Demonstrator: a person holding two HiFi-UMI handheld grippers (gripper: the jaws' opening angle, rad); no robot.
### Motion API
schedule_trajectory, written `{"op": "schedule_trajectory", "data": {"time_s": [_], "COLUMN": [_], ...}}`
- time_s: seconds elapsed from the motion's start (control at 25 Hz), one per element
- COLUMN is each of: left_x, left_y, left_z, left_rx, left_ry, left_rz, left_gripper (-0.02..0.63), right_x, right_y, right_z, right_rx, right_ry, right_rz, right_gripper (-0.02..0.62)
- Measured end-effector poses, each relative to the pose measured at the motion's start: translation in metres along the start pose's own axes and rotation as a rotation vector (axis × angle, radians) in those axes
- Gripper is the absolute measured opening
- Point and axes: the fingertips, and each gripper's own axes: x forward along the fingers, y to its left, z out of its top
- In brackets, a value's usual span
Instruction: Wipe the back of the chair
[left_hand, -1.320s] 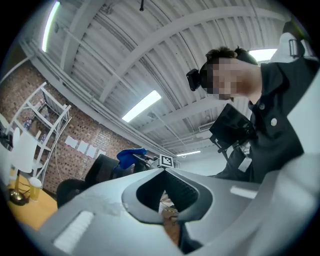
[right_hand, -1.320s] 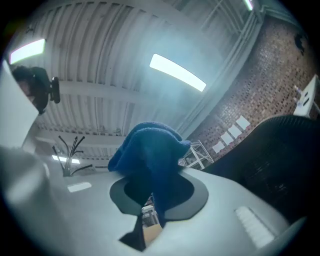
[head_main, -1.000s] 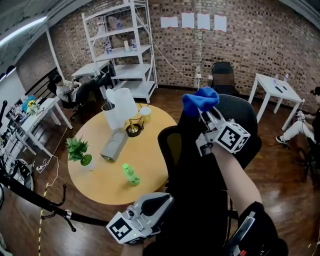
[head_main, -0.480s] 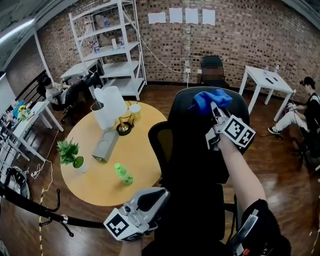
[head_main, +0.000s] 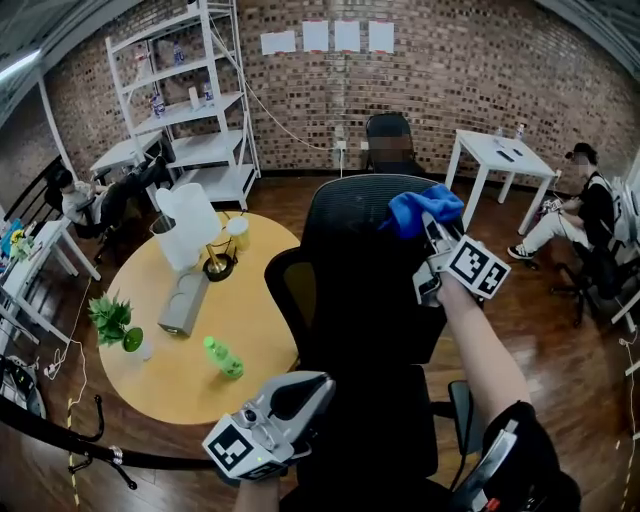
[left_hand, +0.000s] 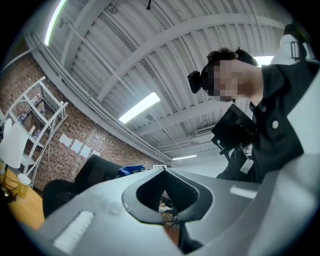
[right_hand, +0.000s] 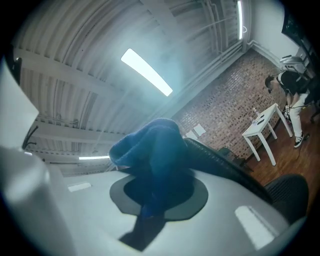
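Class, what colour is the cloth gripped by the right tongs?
Blue. The crumpled blue fabric cloth shows best in the head view, against the black chair back.

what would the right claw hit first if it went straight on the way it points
Probably the top edge of the chair back: the blue cloth clamped in the right claw sits there. Depth is unclear; it might pass just over.
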Motion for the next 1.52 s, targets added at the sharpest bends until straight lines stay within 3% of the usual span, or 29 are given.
{"op": "schedule_trajectory", "data": {"time_s": [0.4, 0.52, 0.76, 1.08, 1.28, 1.52], "left_x": [0.013, 0.016, 0.026, 0.028, 0.017, 0.002], "left_y": [-0.01, -0.011, -0.018, -0.025, -0.019, -0.012], "left_z": [-0.01, -0.012, -0.021, -0.02, -0.015, -0.01], "left_rx": [-0.023, -0.037, -0.069, -0.092, -0.081, -0.067], "left_ry": [0.009, 0.01, 0.01, 0.004, 0.01, 0.017], "left_rz": [-0.053, -0.075, -0.129, -0.165, -0.133, -0.077], "left_gripper": [0.005, 0.005, 0.005, 0.005, 0.004, 0.005], "right_x": [-0.031, -0.045, -0.086, -0.128, -0.094, -0.053], "right_y": [-0.014, -0.026, -0.046, -0.05, -0.038, -0.001], "right_z": [0.022, 0.032, 0.062, 0.116, 0.066, 0.003], "right_rx": [-0.005, -0.034, -0.206, -0.304, -0.286, -0.408], "right_ry": [-0.036, -0.054, -0.109, -0.268, -0.149, -0.027], "right_rz": [-0.001, -0.05, -0.154, -0.282, -0.217, -0.12], "right_gripper": [0.052, 0.052, 0.053, 0.054, 0.053, 0.054]}}
